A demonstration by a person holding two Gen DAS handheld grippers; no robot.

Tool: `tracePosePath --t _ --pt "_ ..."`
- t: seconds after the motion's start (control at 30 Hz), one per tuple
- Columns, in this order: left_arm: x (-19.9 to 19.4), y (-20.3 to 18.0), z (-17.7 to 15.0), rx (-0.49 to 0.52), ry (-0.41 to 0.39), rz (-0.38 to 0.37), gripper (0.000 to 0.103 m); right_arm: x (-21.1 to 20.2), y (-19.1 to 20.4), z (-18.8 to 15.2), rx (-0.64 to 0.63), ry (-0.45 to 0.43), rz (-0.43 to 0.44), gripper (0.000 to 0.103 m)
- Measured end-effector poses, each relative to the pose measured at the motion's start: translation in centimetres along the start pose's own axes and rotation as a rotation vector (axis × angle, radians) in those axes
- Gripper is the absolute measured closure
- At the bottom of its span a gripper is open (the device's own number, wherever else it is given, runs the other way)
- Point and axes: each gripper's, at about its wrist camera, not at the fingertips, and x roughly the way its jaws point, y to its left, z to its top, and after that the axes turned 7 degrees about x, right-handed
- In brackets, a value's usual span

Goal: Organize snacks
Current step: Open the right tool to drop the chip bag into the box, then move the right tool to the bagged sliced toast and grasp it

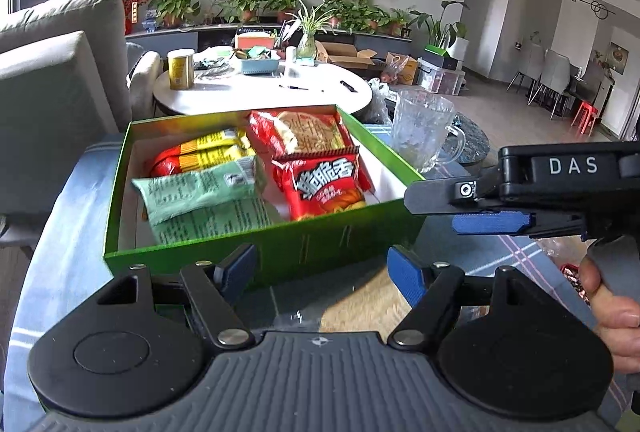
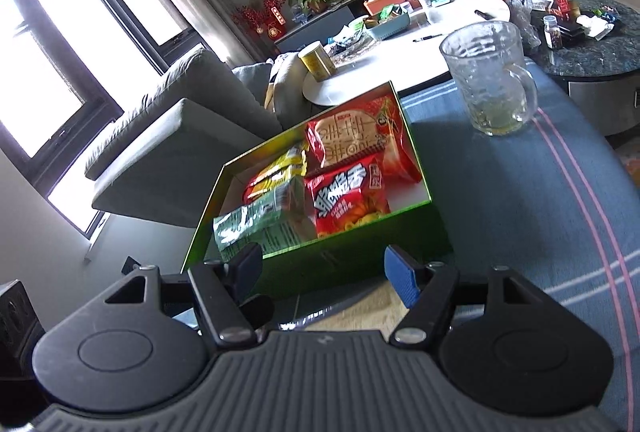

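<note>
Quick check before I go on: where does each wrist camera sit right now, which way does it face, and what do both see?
Left wrist: behind the open left gripper, facing the green cardboard box of snack packets; the right gripper and a hand show at the right.
Right wrist: behind the open right gripper, tilted, facing that box from its right side; no hand shows.
Shared: box, red snack packet, clear glass mug, blue striped tablecloth.

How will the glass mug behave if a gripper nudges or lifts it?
The glass mug is probably rigid and fairly heavy for its size: thick textured walls. Likely slippery on smooth pads, so the handle looks the safer grip. Standing tall and nearly empty on the tablecloth, it may tip rather than slide, and could break.
</note>
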Motion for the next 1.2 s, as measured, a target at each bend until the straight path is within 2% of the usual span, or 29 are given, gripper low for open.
tracePosePath --t 0.43,0.9,1.2 --pt "0.4 0.1 -2.3 -0.014 0.064 -0.005 0.033 0.2 -0.9 -1.5 0.027 0.04 -0.02 0.042" --pt "1.1 -0.3 -3.3 -0.012 0.107 -0.008 0.033 0.8 -1.9 -1.9 0.057 0.067 -0.038 0.041" --pt "1.3 -1.4 -3.9 0.013 0.137 -0.048 0.032 1.0 -2.7 -1.7 0.076 0.081 -0.059 0.041"
